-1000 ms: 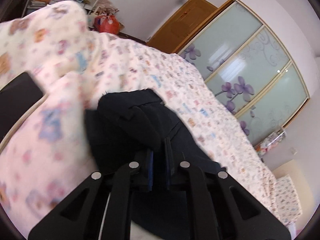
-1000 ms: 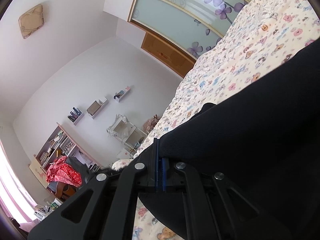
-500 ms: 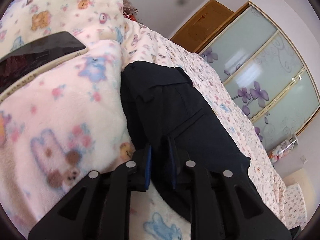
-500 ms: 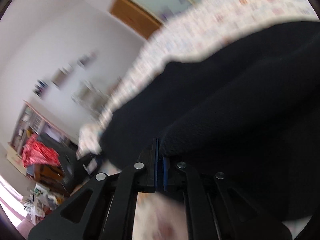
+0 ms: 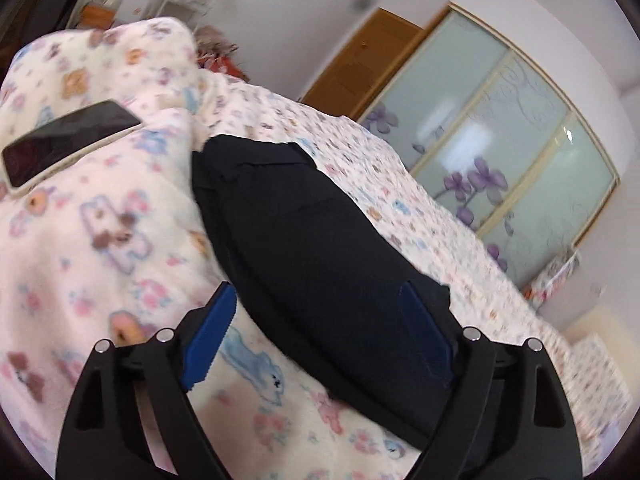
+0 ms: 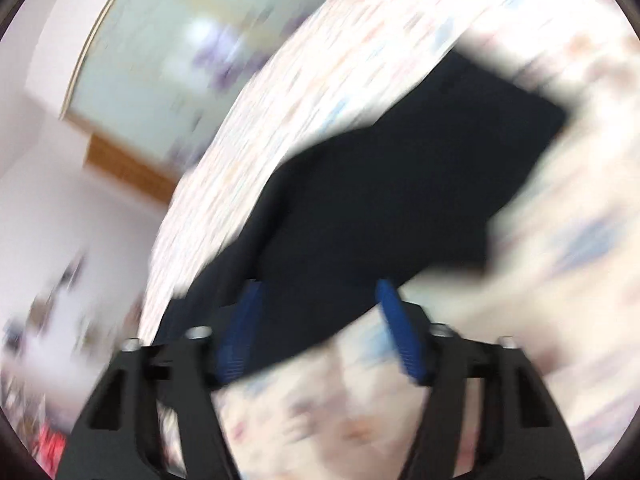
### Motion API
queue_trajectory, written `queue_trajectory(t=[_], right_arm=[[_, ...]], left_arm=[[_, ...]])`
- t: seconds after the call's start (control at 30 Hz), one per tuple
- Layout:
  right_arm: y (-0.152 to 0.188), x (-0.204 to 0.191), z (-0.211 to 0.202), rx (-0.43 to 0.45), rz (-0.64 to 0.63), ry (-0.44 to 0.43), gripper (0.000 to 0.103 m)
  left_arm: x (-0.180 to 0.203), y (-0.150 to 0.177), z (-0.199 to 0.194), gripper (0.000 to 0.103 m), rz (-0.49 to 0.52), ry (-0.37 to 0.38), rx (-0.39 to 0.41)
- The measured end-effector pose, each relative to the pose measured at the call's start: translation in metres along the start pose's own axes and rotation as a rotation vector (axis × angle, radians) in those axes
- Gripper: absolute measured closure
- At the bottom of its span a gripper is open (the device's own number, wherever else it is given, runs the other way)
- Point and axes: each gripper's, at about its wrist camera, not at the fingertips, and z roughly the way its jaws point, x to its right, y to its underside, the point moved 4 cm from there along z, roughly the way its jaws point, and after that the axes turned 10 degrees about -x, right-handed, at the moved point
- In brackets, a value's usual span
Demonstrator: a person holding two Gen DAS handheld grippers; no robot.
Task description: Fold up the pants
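Floral bedspread [image 5: 400, 184] carries black pants [image 5: 304, 240] before a glass-doored wardrobe [image 5: 520, 160].

Pants [image 5: 320, 248] lie on bed [image 5: 420, 208], phone [image 5: 68, 140] left.

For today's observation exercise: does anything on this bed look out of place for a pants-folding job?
Yes. A phone lies screen-up on the bunched blanket, left of the folded dark pants. It is no part of the folding and sits tilted on soft bedding.

Dark pants [image 5: 320, 240] folded flat on bedspread [image 5: 100, 260]
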Motion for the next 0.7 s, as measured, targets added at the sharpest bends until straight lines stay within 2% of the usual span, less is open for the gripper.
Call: queue_trajectory(t=[0.07,0.17,0.3,0.5,0.7], right_arm=[[-0.015,0.017,-0.018,0.057,0.029,0.059,0.053],[-0.027,0.029,-0.015,0.026,0.031,0.099,0.061],[-0.026,0.026,0.0,0.002,0.016,0.199,0.061],[-0.021,0.035,-0.005,0.082,-0.008,0.358,0.061],[-0.018,0.046,0.01,0.04,-0.021,0.394,0.063]], left_arm=[[0.005,0.003,0.005,0.014,0.026,-0.013,-0.018],[0.008,0.003,0.007,0.01,0.053,-0.013,-0.011],[0.006,0.0,0.011,0.007,0.055,0.005,-0.018],[0.001,0.0,0.015,0.007,0.051,0.014,-0.027],[0.002,0.0,0.018,0.006,0.059,0.015,-0.034]])
